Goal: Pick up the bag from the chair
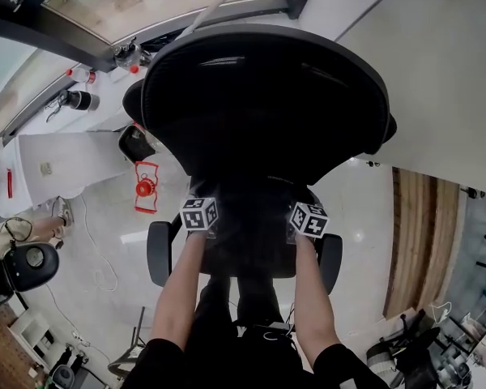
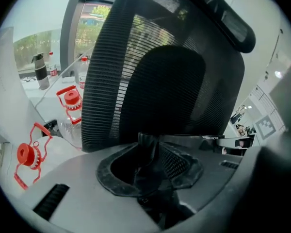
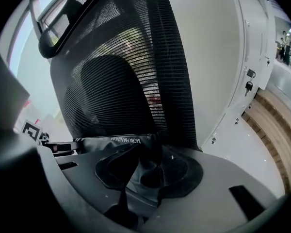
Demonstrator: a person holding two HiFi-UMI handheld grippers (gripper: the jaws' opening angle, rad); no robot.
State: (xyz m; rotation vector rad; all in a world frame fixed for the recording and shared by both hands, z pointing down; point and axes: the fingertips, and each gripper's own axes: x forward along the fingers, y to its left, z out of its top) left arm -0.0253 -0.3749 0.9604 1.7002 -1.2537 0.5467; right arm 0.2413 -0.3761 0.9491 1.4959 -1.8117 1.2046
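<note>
The mesh-backed office chair [image 1: 263, 96] is seen filling the head view from 12 o'clock to centre, its backrest towering over the seat. The black bag [image 2: 146, 152] is found low against that backrest, at the seat, held taut between the two tools. A printed band along its top edge is seen running across from one to the other.

The left hand-held gripper [image 2: 150, 178] is pressed together on a fold of the bag's dark fabric. The right hand-held gripper [image 3: 145, 178] is likewise clamped on the bag, at the band's other end. Whether the bag has left the seat cannot be told.

The grasp is judged made, with the lift the step in hand. An even, level raise of both ends is called for next, then a pull back toward 6 o'clock, clear of the backrest.

The armrests [image 1: 158, 254] flank the grippers at 9 and 3 o'clock and could be clipped on the way out. A white table [image 1: 65, 160] lies at 9 o'clock, well apart. A red-capped water bottle [image 2: 70, 108] and a dark flask [image 2: 40, 72] are spotted there.
</note>
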